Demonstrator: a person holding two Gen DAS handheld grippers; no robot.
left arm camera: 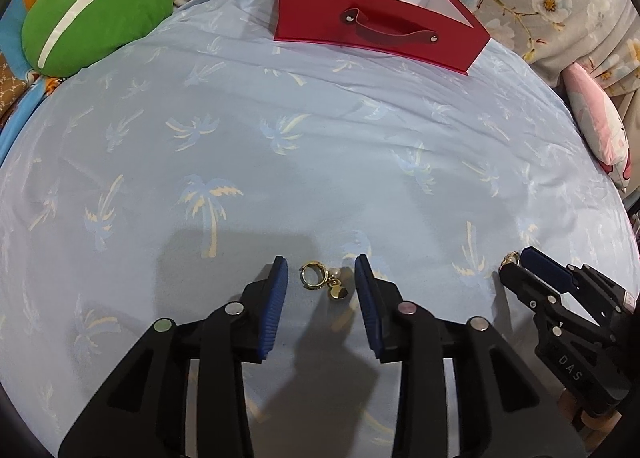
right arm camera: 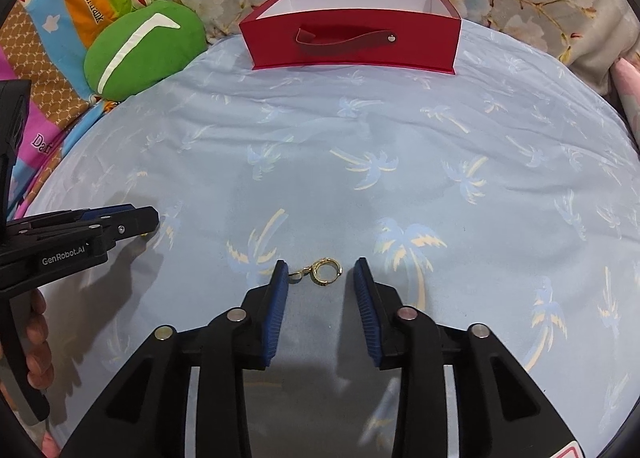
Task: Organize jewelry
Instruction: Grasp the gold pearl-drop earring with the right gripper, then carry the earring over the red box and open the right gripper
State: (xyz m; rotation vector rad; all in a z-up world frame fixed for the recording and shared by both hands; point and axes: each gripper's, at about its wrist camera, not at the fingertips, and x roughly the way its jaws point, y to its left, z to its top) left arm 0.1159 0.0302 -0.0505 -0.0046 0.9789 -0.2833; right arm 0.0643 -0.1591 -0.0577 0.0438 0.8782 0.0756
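Gold hoop earring with pearl charm

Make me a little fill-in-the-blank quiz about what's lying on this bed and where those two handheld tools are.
1. Each gold earring lies on the light blue sheet printed with ______ trees.
2. The box at the far edge of the sheet, open on top, is coloured ______.
3. The left tool has its jaws ______, with an earring lying between them.
4. The round cushion with a white stripe is ______.

Missing words: palm; red; open; green
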